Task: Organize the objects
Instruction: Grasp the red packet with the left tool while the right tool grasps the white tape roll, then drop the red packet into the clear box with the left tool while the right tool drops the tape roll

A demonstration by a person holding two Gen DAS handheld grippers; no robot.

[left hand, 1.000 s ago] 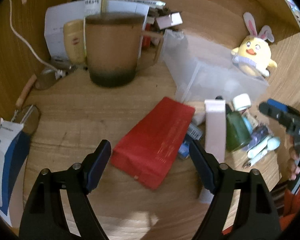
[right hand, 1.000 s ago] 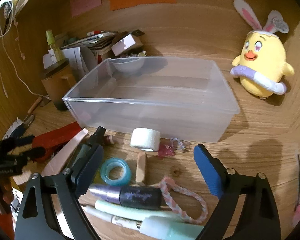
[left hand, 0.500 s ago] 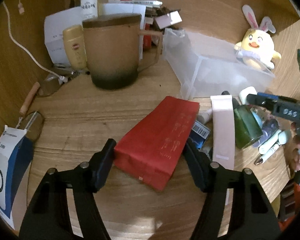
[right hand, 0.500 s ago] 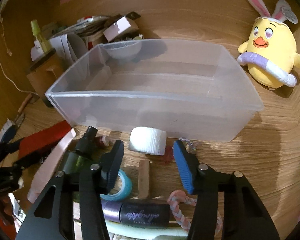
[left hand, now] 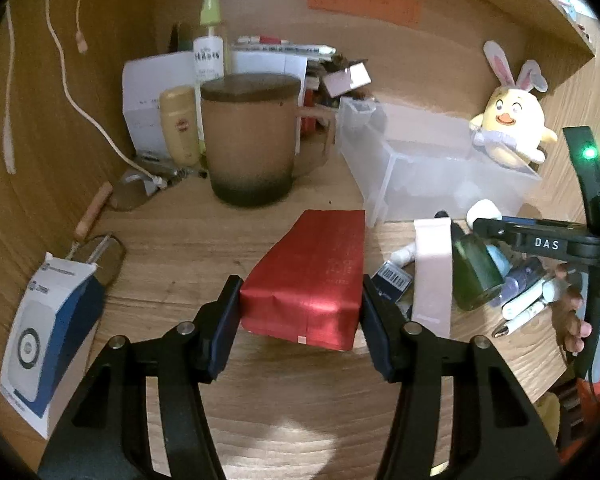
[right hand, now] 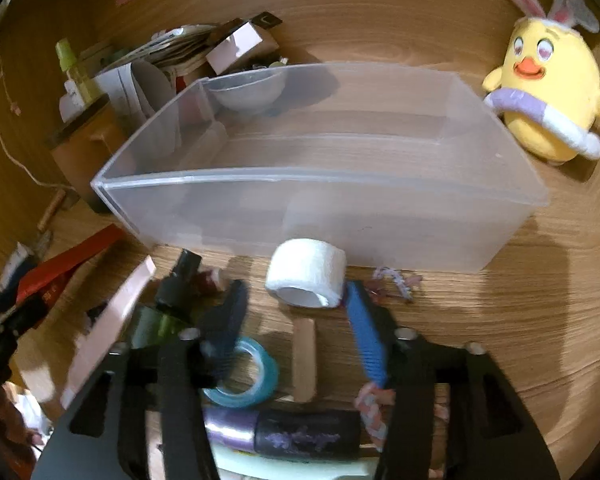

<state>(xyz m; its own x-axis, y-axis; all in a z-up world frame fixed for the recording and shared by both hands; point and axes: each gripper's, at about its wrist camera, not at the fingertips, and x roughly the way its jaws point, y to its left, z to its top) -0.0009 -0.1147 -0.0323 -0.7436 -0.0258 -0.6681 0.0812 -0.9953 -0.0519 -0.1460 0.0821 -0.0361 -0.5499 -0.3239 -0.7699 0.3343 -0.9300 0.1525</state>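
My left gripper (left hand: 300, 312) is shut on the near end of a red foil pouch (left hand: 316, 268) that lies on the wooden desk. My right gripper (right hand: 294, 320) is open, its jaws either side of a wooden stick (right hand: 303, 354), just short of a white tape roll (right hand: 306, 272). The roll lies against the front wall of an empty clear plastic bin (right hand: 320, 184). The bin (left hand: 432, 160) and the right gripper's body show in the left wrist view, at right.
A brown lidded mug (left hand: 252, 136), bottles and papers stand at the back left. A yellow plush chick (right hand: 544, 92) sits right of the bin. A blue tape ring (right hand: 244, 376), green bottle (right hand: 160, 320), pink strip (right hand: 112, 320), purple tube (right hand: 284, 432) and braided cord crowd the front. A blue-white box (left hand: 48, 328) lies left.
My left gripper moved forward and closed on the red pouch. My right gripper advanced toward the white tape roll and its jaws narrowed.
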